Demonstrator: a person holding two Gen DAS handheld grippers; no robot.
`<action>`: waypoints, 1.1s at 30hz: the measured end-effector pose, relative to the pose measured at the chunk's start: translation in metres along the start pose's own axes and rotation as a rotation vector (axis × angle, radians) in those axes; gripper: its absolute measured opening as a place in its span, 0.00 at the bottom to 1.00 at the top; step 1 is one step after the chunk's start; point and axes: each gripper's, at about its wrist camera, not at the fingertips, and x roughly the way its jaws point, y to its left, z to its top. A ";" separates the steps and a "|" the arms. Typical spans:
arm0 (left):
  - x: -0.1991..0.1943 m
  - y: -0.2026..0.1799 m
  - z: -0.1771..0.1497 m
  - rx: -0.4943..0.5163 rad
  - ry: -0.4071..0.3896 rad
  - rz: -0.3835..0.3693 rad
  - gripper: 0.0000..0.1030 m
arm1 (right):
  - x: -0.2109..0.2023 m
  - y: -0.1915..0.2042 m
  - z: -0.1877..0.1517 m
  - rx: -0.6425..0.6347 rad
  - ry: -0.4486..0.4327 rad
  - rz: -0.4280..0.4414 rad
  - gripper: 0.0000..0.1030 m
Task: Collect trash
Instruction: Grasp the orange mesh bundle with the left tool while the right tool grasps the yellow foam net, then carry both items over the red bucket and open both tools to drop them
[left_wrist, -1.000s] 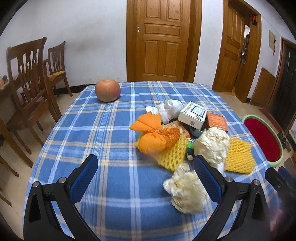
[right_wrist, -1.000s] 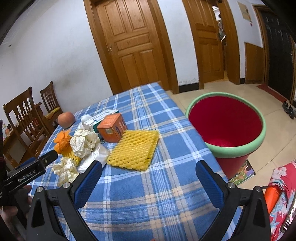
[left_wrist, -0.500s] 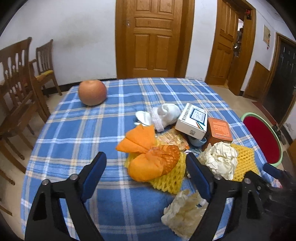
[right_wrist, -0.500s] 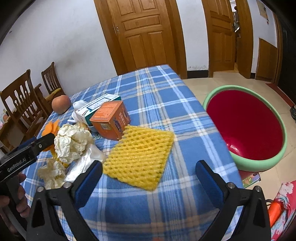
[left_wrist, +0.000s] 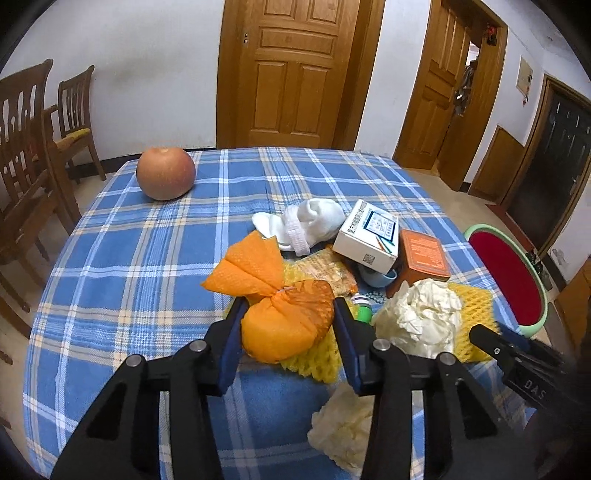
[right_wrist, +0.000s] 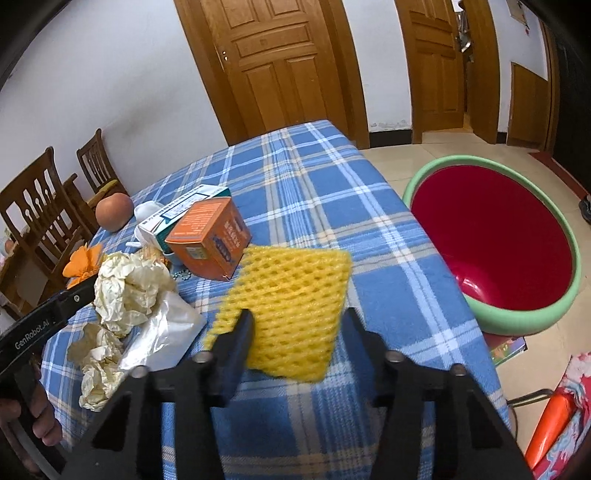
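Your left gripper (left_wrist: 286, 326) has closed in since half a second ago: its blue-padded fingers (left_wrist: 232, 345), then spread wide over the blue plaid tablecloth (left_wrist: 147, 258), now sit narrowed against both sides of the tied orange mesh bag (left_wrist: 284, 321) at the centre of the left wrist frame. They press its flanks, and the bag rests on a yellow foam net (left_wrist: 314, 360) beneath it. The round reddish apple (left_wrist: 165, 178) has stayed in the upper left, and the crumpled cream paper ball (left_wrist: 421, 317) lies just right of the bag.

Your right gripper (right_wrist: 295, 332) has likewise narrowed from a wide spread. Its fingers (right_wrist: 236, 343) now pinch the near edge of the flat yellow foam mesh sleeve (right_wrist: 291, 306), which is tilted up off the cloth and blurred, where before it lay flat. The orange cardboard box (right_wrist: 208, 240) sits just beyond it, upper left, and the red bin with a green rim (right_wrist: 491, 240) stands on the floor at the right of the frame.
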 end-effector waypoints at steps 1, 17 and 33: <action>-0.002 0.000 0.000 -0.004 -0.004 -0.004 0.45 | 0.000 -0.001 0.000 0.010 0.005 0.009 0.36; -0.055 -0.012 0.011 -0.005 -0.108 -0.075 0.45 | -0.040 -0.004 -0.002 0.059 -0.078 0.115 0.13; -0.055 -0.088 0.032 0.090 -0.096 -0.227 0.45 | -0.097 -0.045 0.016 0.104 -0.244 0.023 0.12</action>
